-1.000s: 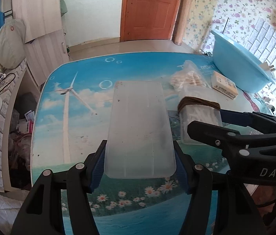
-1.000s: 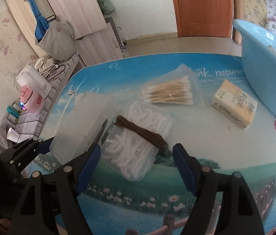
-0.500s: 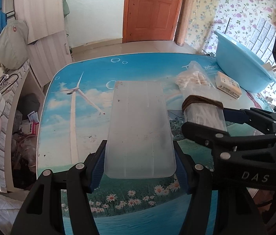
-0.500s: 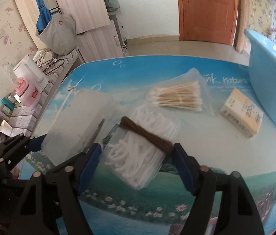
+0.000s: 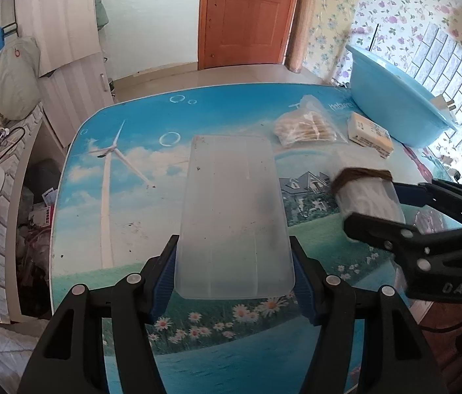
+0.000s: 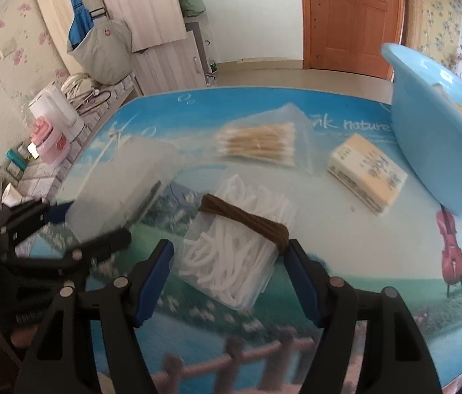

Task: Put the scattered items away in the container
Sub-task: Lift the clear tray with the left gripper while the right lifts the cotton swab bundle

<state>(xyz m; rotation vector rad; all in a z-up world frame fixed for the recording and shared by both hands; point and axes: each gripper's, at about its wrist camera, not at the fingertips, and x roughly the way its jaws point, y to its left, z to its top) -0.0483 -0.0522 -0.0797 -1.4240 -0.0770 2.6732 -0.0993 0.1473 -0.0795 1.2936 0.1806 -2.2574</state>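
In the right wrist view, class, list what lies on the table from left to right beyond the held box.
Frosted lid → bag of cotton swabs → yellow packet → blue basin.

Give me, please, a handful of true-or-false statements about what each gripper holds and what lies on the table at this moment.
1. The left gripper is shut on the frosted plastic lid. True.
2. The right gripper holds the bag of cotton swabs. False: it grips the clear box of white sticks; the bag lies on the table.
3. A brown band wraps the clear box. True.
4. The yellow packet sits inside the blue basin. False: it lies on the table beside the basin.
5. The door is open. False: it is closed.
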